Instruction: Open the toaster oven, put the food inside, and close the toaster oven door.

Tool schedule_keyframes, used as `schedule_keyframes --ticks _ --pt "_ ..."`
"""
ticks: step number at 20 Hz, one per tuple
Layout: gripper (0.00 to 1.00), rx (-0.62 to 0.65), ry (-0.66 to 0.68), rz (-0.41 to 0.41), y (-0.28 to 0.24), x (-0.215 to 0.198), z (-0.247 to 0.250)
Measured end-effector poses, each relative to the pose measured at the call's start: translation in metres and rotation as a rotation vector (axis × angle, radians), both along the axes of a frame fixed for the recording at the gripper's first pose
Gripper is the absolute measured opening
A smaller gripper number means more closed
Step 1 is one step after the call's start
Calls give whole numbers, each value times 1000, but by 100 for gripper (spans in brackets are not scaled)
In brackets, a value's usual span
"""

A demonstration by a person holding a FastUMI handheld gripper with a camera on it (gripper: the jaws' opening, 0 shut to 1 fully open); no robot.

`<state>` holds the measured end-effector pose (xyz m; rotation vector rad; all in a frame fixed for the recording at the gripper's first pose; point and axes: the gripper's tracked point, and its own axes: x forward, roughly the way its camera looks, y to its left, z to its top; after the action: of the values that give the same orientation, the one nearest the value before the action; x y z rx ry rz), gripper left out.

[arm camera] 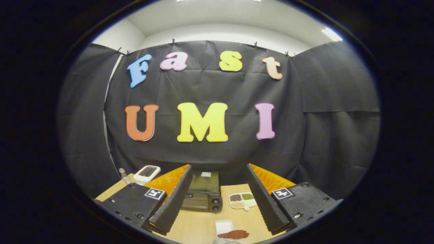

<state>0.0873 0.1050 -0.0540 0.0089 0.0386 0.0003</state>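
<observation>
A dark toaster oven (202,192) stands on the wooden table (195,225), its door closed and two knobs on its right side. It shows between my fingers, well beyond them. A reddish-brown piece of food (234,234) lies on the table close below, beside a small white tray (224,226). My gripper (218,198) hangs high above the table, open, with nothing between its fingers (173,201).
A white sectioned dish (242,200) with brown, green and pale fillings sits right of the oven. A white device (146,174) and a small bottle (122,175) stand at the table's far left corner. Black cloth walls close the booth behind.
</observation>
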Motion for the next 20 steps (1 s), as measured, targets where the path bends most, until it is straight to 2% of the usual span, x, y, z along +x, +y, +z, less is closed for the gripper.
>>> schedule_keyframes --ticks 3,9,15,20 --pt "100 14 31 33 45 32 -31" --pt "100 1 106 48 110 99 -97" --pt "100 2 206 26 137 154 -173" --pt "100 -6 304 8 146 171 -227"
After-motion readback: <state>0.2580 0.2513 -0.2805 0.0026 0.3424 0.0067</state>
